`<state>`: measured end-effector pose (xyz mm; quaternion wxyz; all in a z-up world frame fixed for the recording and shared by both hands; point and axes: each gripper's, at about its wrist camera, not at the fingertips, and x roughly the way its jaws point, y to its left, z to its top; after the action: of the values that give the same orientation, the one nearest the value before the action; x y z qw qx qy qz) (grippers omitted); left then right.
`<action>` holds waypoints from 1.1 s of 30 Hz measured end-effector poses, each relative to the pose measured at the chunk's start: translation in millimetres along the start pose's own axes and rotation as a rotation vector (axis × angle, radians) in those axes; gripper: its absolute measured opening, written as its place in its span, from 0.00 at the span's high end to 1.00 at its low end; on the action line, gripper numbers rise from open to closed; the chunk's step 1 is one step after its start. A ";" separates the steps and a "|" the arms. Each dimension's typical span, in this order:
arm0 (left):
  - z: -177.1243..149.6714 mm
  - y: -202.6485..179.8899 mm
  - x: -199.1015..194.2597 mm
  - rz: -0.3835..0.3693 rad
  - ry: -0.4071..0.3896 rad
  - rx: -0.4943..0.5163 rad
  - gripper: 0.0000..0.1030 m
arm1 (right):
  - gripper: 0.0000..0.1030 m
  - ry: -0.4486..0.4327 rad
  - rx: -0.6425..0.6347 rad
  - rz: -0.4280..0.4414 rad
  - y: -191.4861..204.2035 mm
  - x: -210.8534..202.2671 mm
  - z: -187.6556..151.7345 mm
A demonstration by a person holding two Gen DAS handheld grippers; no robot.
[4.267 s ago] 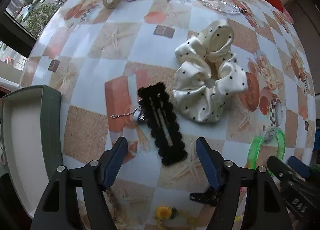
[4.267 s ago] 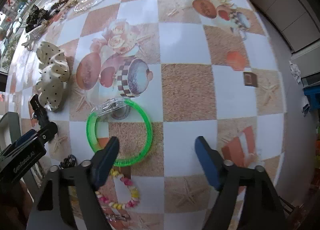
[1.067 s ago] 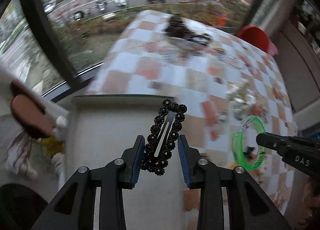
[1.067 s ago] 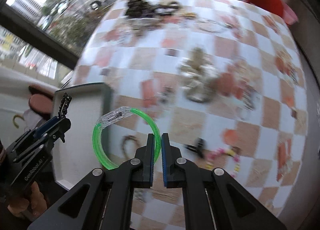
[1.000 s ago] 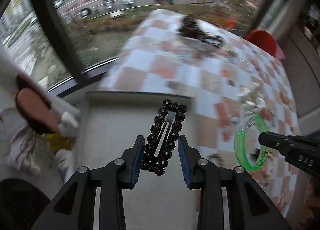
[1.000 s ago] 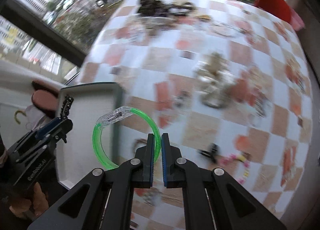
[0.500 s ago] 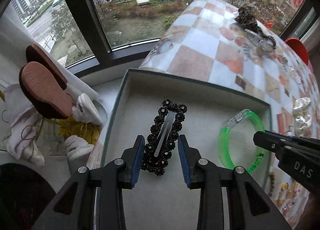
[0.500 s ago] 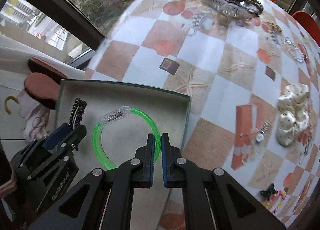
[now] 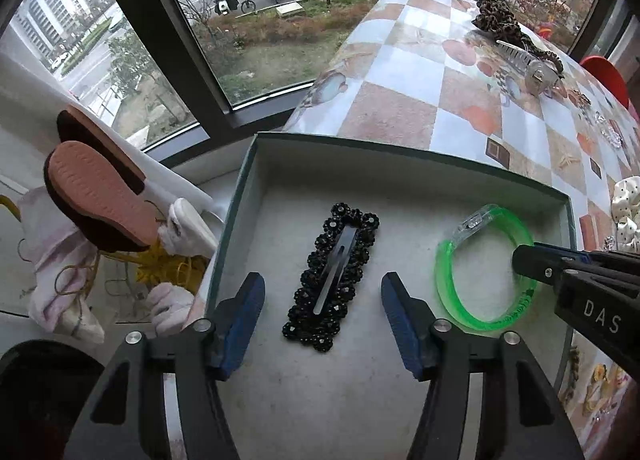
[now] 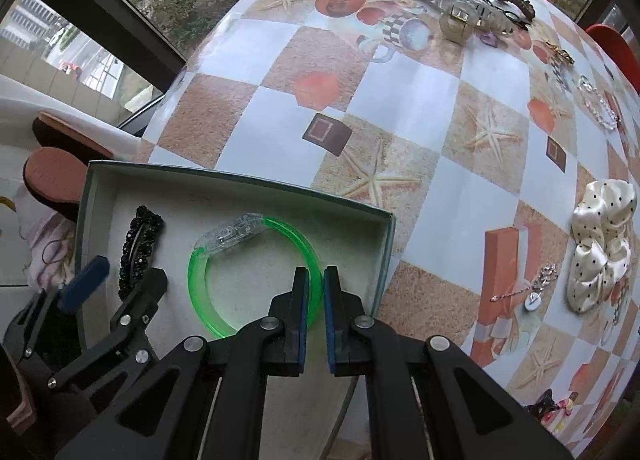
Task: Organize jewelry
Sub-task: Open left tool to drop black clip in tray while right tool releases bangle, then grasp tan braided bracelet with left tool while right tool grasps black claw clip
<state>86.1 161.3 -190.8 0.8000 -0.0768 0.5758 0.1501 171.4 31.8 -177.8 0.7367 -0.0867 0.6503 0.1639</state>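
A black beaded hair clip [image 9: 334, 275] lies flat on the floor of the green-walled box [image 9: 400, 148]. My left gripper [image 9: 322, 292] is open, its blue fingers on either side of the clip's near end, not touching it. A green bangle with a clear clasp [image 9: 482, 264] is in the box on the right. My right gripper [image 10: 315, 288] is shut on the bangle's rim [image 10: 280, 228], with the bangle low over the box floor. The clip also shows in the right wrist view [image 10: 140, 244], beside the left gripper [image 10: 116, 280].
The box [image 10: 388, 244] sits at the near edge of a checkered table [image 10: 400, 108]. On the table lie a polka-dot scrunchie [image 10: 600, 244], a small pendant chain [image 10: 528, 292], a claw clip [image 10: 460, 8] and other hair pieces. Slippers [image 9: 96, 196] and a window are at the left.
My left gripper has opened and let go of the black clip, which now lies on the box floor. My right gripper still holds the green bangle, now lower inside the box.
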 end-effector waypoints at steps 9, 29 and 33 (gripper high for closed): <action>-2.2 -4.6 -20.0 0.016 -0.023 0.005 0.00 | 0.58 -0.080 0.039 0.053 -16.1 -43.3 -2.6; -42.3 -63.6 -76.0 -0.018 -0.008 0.158 0.00 | 0.22 -0.083 0.300 0.039 -144.6 -108.5 -108.5; -52.9 -73.6 -73.9 -0.040 0.035 0.165 0.00 | 0.22 -0.064 0.360 0.009 -174.9 -112.5 -136.5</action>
<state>41.2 65.0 -141.9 0.7961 -0.0247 0.5986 0.0849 95.2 -192.1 -100.7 0.7599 0.0550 0.6458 0.0509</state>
